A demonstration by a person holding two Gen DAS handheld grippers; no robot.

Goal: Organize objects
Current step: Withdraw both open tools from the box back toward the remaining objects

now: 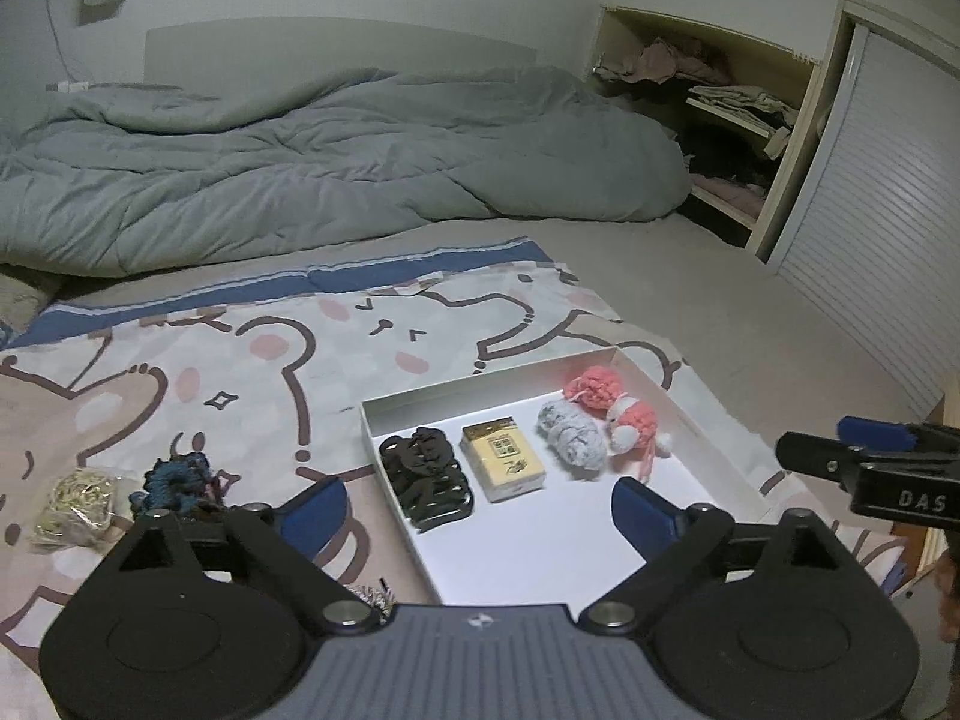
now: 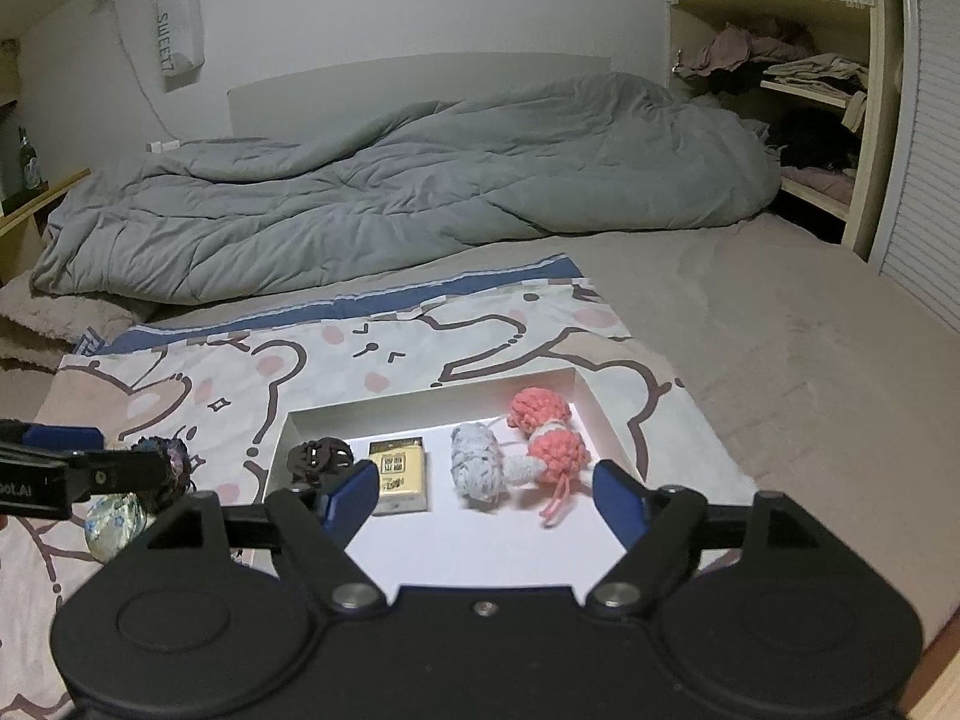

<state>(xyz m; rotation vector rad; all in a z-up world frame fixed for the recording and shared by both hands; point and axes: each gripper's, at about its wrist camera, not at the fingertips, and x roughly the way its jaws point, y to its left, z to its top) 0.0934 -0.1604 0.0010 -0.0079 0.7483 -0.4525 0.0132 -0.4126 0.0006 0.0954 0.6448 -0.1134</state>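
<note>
In the left wrist view, the left gripper (image 1: 477,501) stood released, its blue pads wide apart and holding nothing, poised over the near-left part of the white box (image 1: 480,397). Inside the box lay a row: black hair clips (image 1: 427,474), a yellow card pack (image 1: 503,459), a grey yarn bundle (image 1: 571,437) and pink crochet pieces (image 1: 618,405). Outside it, on the cartoon-print cloth (image 1: 252,360) to the left, a dark blue knitted item (image 1: 174,483) and a bag of gold bits (image 1: 75,501) waited, and something silvery (image 1: 373,594) showed just under the gripper body. The right gripper (image 1: 870,456) entered from the right edge.

In the right wrist view, the right gripper (image 2: 486,495) was likewise released and empty, hovering above the box's near half, with the card pack and yarn bundle between and beyond its pads. The left gripper showed at the left edge, near the knitted item and a glossy wrapped ball (image 2: 117,525).

Judged from this, the next step was fetching a loose item from the cloth. It would go best by approaching the soft knitted piece from above, pinching its thick middle, and setting it in the bare near floor of the box, clear of the row already laid
</note>
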